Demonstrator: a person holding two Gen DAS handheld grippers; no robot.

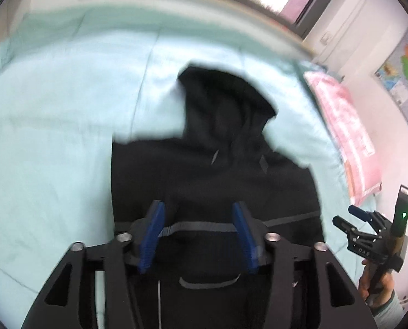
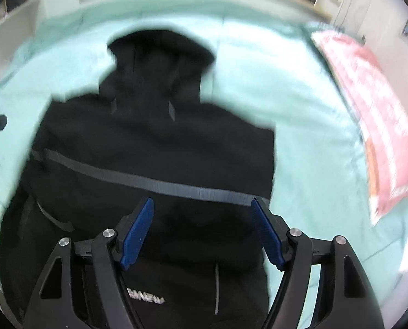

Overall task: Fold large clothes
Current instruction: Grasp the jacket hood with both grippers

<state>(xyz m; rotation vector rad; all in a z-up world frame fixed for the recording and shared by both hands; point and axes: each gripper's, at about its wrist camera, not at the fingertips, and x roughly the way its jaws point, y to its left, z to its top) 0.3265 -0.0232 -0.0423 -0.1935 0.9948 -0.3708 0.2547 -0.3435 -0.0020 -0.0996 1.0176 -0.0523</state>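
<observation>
A black hooded jacket (image 1: pixel 214 170) with a grey stripe lies on a mint-green bed sheet (image 1: pixel 53 126), hood pointing away. It also shows in the right wrist view (image 2: pixel 154 150). My left gripper (image 1: pixel 198 219) is open, its blue pads spread just above the jacket's lower part, holding nothing. My right gripper (image 2: pixel 202 219) is open over the jacket's stripe, also empty. The right gripper shows in the left wrist view (image 1: pixel 353 218) at the jacket's right, off the cloth. Both views are blurred.
A pink pillow (image 1: pixel 346 134) lies at the right side of the bed, also in the right wrist view (image 2: pixel 376 115). A window and wall are beyond the far bed edge. A map (image 1: pixel 407 82) hangs on the right wall.
</observation>
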